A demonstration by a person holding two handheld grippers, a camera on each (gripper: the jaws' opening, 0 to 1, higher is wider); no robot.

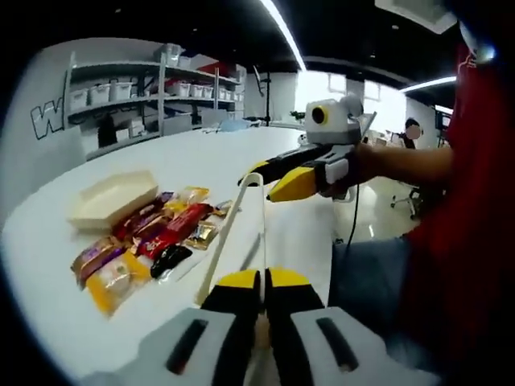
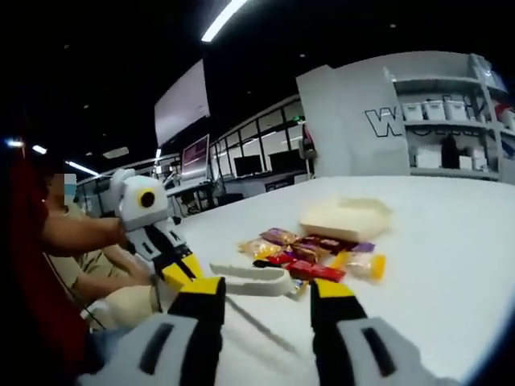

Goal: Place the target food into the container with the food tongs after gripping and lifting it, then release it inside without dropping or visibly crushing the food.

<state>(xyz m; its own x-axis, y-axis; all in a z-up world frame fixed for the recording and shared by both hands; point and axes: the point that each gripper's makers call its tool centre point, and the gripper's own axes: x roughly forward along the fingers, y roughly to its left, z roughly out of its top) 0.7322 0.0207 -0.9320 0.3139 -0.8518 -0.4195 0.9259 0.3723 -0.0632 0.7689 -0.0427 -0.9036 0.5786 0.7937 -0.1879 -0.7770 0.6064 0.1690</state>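
White table (image 1: pixel 201 153), wall shelves (image 1: pixel 153 96), ceiling striplights (image 1: pixel 282 32)

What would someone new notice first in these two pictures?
Probably the colourful heap of wrapped snacks on the white table, with a cream container lying just beyond it. Next, the pale food tongs clamped in the left gripper, reaching toward the right gripper, whose jaws stand apart.

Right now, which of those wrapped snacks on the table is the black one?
The small black packet at the near edge of the snack pile, beside the long red wrapper. The packets around it are red, yellow, gold or purple.
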